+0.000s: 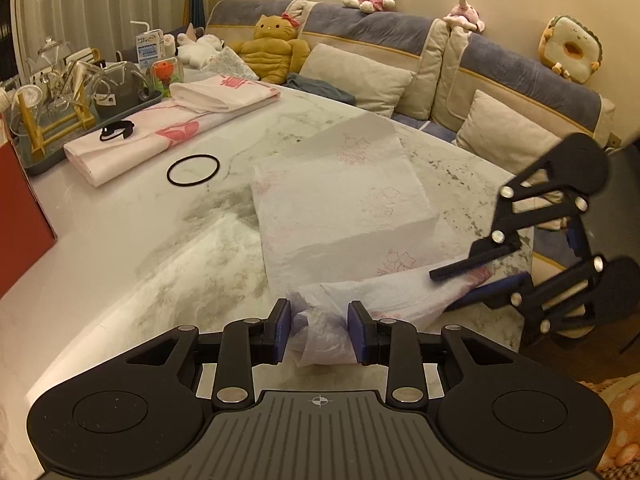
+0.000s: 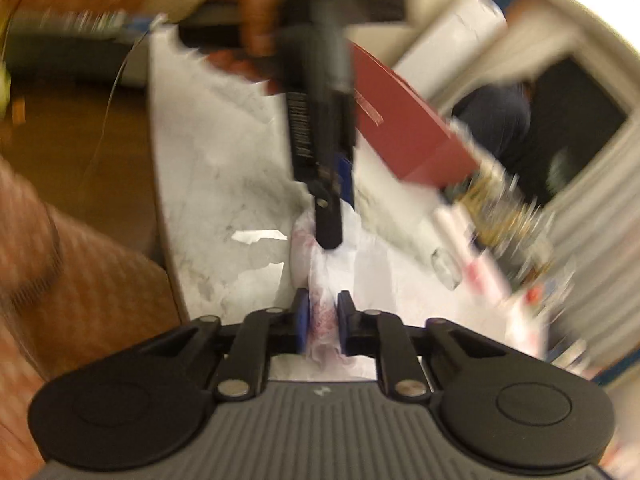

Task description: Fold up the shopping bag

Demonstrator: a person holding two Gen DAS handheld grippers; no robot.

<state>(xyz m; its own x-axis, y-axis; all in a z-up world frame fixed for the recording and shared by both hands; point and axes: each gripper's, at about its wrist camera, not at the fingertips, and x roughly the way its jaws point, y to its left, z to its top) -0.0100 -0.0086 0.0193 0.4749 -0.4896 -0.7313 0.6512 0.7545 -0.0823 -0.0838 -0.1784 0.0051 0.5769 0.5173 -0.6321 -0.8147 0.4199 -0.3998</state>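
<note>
A white shopping bag [image 1: 340, 208] with faint pink cat prints lies partly folded on the marble table [image 1: 132, 220]. Its near end is twisted into a bunched strip. My left gripper [image 1: 318, 328] is shut on that crumpled end, blue pads pressing the plastic. My right gripper [image 1: 444, 290] comes in from the right and holds the strip's other end at the table's edge. In the blurred right wrist view, the right gripper [image 2: 323, 320] has pink-printed bag plastic [image 2: 372, 276] pinched between its pads. The left gripper [image 2: 328, 240] is opposite it, in a person's hand [image 2: 256, 20].
Two folded bags [image 1: 168, 140] [image 1: 224, 94] lie at the far left of the table. A black ring band [image 1: 193, 171] and a black hair tie [image 1: 116, 130] are close by. A tray of glassware [image 1: 60, 92] and a red box [image 1: 20, 216] stand at the left. A sofa [image 1: 400, 60] runs behind.
</note>
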